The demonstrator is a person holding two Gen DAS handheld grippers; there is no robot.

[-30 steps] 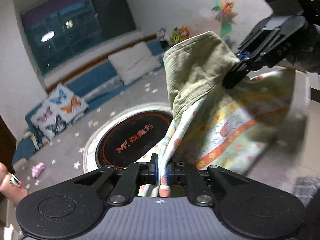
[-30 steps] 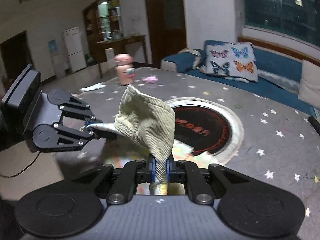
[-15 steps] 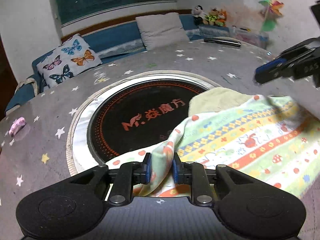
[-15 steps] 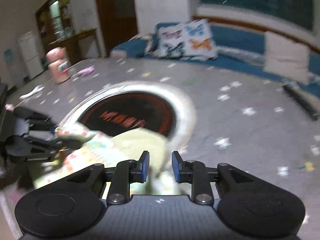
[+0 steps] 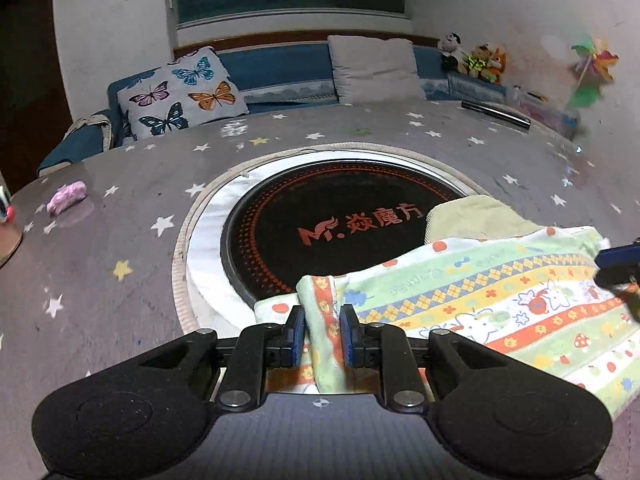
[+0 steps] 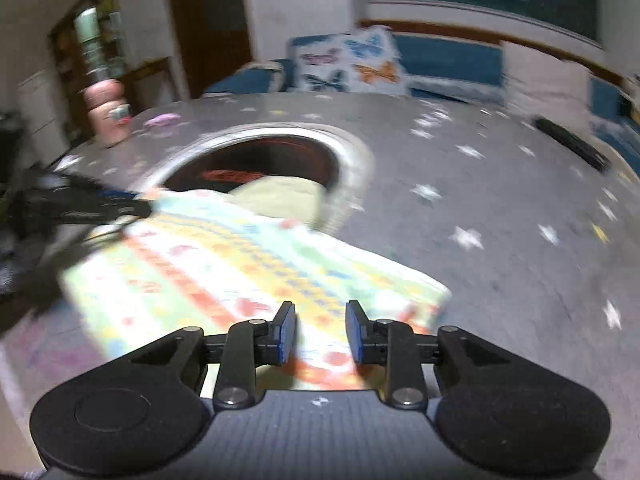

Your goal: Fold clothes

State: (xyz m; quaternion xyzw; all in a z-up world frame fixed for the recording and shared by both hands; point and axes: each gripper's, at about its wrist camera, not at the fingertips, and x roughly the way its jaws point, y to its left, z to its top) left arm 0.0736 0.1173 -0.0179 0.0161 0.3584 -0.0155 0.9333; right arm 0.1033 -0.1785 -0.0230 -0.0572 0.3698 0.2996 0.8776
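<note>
1. The left gripper [image 5: 322, 334] has its two pads apart. A fold of the patterned cloth [image 5: 500, 300] sits loose between them, so it is not pinching.
2. The right gripper [image 6: 321, 334] has its pads apart too, with nothing held. It hangs just over the near edge of the cloth.
3. The cloth lies flat on the starry table [image 5: 120, 240]. Its far edge covers a bit of the round black cooker plate [image 5: 340, 232] in the middle of the table. A plain green part [image 5: 472, 218] peeks out on the cooker side.
4. My guess is that one fold is laid down and the next one comes now.
5. To do it well, pull both grippers straight back from the cooker plate, so the cloth does not drag along.
6. Then pick two corners on the same side, one with each gripper.
7. Pinch only the layers you want to move.
8. Lift both together and lay the edges even.
</note>
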